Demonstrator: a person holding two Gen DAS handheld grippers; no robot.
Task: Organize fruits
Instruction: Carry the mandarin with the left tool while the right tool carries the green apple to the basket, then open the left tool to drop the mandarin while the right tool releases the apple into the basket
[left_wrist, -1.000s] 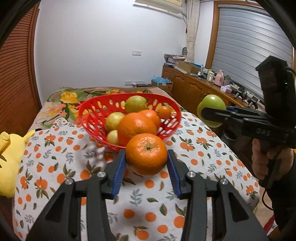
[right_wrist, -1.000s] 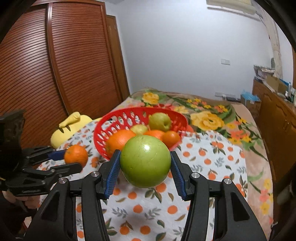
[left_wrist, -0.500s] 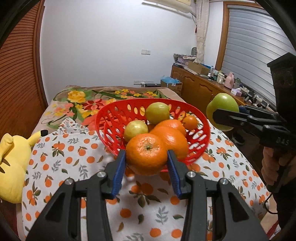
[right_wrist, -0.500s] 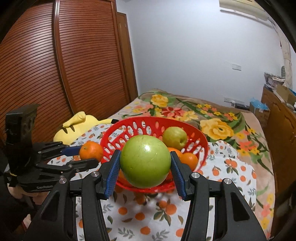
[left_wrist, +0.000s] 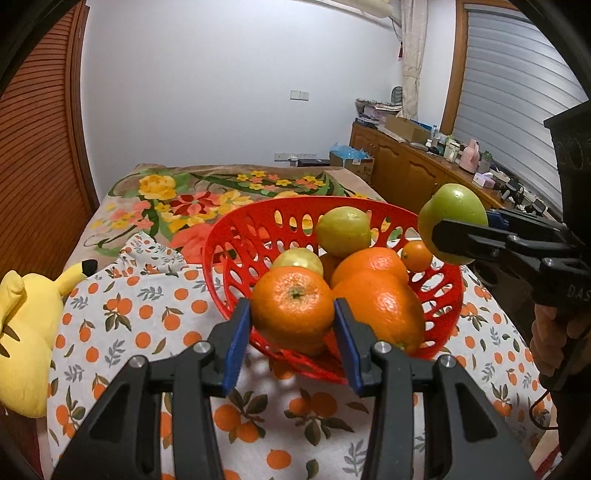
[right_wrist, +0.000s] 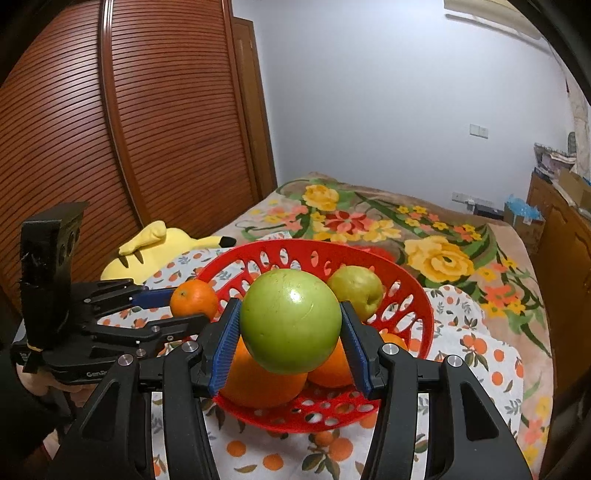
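Nearly done: the red basket (left_wrist: 229, 240) already holds several fruits. Left hand-held gripper (left_wrist: 291, 332) clamps an orange (left_wrist: 291, 310), right hand-held gripper (right_wrist: 290, 334) a green apple (right_wrist: 290, 319), both just ahead over the near rim, not yet dropped in.

Two wrist fisheyes, both close on the same red perforated plastic basket (left_wrist: 236, 258) of fruit.

The left wrist view looks forward along its left gripper (left_wrist: 292, 321), basket just ahead at 12 o'clock, wooden sideboard (left_wrist: 406, 166) and the right gripper (left_wrist: 458, 229) out at 2 o'clock. The right wrist view looks along its own fingers from the opposite side, basket (right_wrist: 413, 295) again at 12 o'clock, slatted brown wardrobe doors (right_wrist: 147, 129) at 10 o'clock, left gripper (right_wrist: 192, 299) at 9 o'clock. Both share the basket, the orange-print white cloth (left_wrist: 147, 314), the floral bedspread (left_wrist: 184, 199) beyond and the yellow plush toy (left_wrist: 22, 332).
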